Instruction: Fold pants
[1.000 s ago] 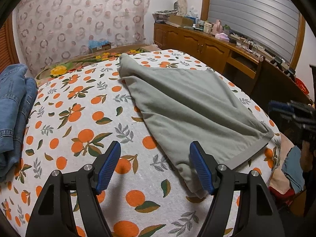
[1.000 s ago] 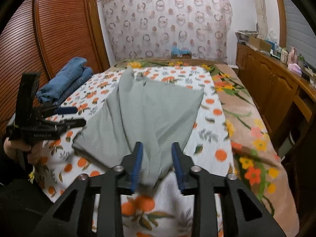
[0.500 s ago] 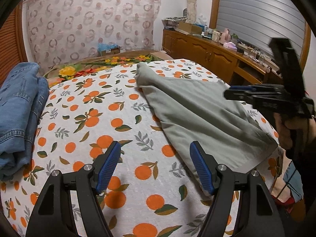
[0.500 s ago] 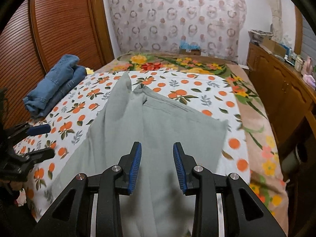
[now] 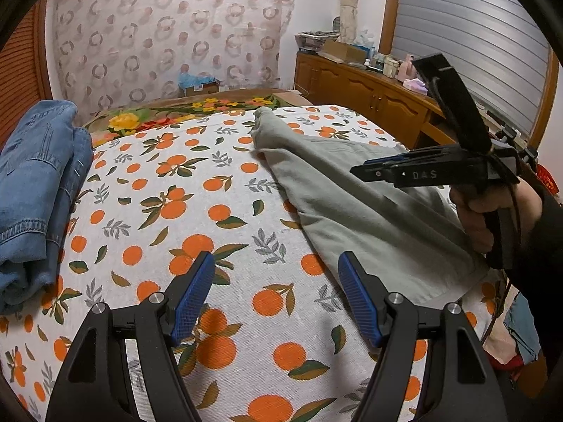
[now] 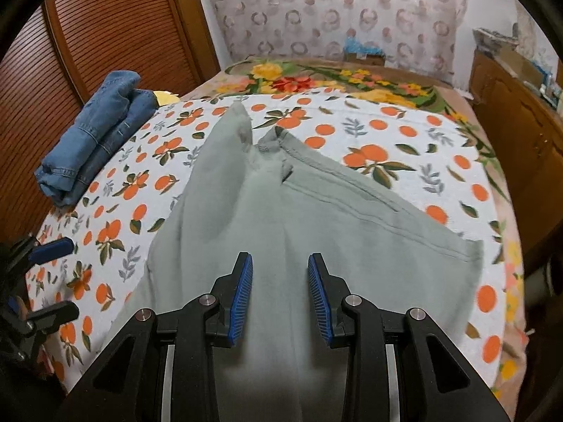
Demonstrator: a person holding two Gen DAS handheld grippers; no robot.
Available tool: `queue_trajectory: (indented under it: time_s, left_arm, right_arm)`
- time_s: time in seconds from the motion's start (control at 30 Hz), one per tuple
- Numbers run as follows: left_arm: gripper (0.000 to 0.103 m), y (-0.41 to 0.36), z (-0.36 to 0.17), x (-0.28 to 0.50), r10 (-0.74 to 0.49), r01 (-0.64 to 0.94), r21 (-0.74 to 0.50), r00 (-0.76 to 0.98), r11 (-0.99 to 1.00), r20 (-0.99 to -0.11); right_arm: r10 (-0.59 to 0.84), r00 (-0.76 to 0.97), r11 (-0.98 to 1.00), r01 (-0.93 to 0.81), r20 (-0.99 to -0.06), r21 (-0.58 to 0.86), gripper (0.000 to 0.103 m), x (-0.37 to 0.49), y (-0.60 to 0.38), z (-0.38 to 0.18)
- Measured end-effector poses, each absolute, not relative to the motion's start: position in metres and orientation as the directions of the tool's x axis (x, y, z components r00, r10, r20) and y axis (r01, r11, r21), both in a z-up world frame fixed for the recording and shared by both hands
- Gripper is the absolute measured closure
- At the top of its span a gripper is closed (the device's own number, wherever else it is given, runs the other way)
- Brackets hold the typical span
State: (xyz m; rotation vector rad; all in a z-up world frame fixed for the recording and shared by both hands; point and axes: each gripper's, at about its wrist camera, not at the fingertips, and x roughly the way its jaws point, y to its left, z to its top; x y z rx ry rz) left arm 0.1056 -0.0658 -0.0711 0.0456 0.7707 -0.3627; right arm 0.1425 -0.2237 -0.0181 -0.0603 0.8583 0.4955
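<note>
Right now my right claw (image 6: 280,293) hovers above the grey pants (image 6: 281,204), jaws just narrowed, gripping nothing; closing here could pinch a single layer, skewing the fold.

Left gripper (image 5: 276,297) wide above orange-print sheet (image 5: 211,211), grey pants (image 5: 352,193) right

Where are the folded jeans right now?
The folded jeans lie at the bed's left edge beside the wooden wardrobe doors, apart from the grey pants.
</note>
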Motion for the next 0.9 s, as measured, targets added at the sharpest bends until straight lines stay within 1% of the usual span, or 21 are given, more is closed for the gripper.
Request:
queue_trajectory:
  time_s: [0.03,0.1,0.13,0.17,0.37,0.53,0.7,0.9]
  left_arm:
    - [0.03,-0.065,-0.072,0.106,-0.303,0.335,-0.092,0.659,0.938,-0.689]
    - [0.03,-0.064,-0.072,0.106,-0.303,0.333,-0.094,0.658,0.938,-0.689]
    - [0.03,-0.063,-0.072,0.106,-0.302,0.331,-0.095,0.658,0.939,-0.689]
    - [0.03,-0.062,-0.073,0.106,-0.302,0.329,-0.096,0.659,0.939,-0.689]
    - [0.03,-0.055,-0.071,0.105,-0.297,0.316,-0.102,0.666,0.943,-0.685]
    - [0.03,-0.048,-0.069,0.106,-0.291,0.301,-0.107,0.675,0.948,-0.678]
    - [0.03,-0.042,-0.069,0.107,-0.284,0.286,-0.111,0.681,0.952,-0.675]
    - [0.03,-0.036,-0.07,0.109,-0.278,0.273,-0.116,0.684,0.955,-0.675]
  right_arm:
    - [0.401,0.542,0.882,-0.446,-0.738,0.151,0.083,0.144,-0.222,-0.019]
    - [0.409,0.535,0.876,-0.456,-0.739,0.154,0.092,0.142,-0.221,-0.018]
    - [0.413,0.531,0.872,-0.465,-0.74,0.152,0.099,0.141,-0.219,-0.019]
    - [0.416,0.533,0.868,-0.474,-0.737,0.147,0.1,0.14,-0.217,-0.018]
    - [0.45,0.588,0.853,-0.506,-0.672,0.129,0.101,0.122,-0.21,-0.002]
    - [0.499,0.591,0.816,-0.566,-0.634,0.116,0.101,0.097,-0.197,0.005]
    - [0.542,0.548,0.769,-0.63,-0.637,0.113,0.101,0.071,-0.177,-0.005]
    - [0.548,0.505,0.741,-0.663,-0.666,0.107,0.101,0.053,-0.168,-0.024]
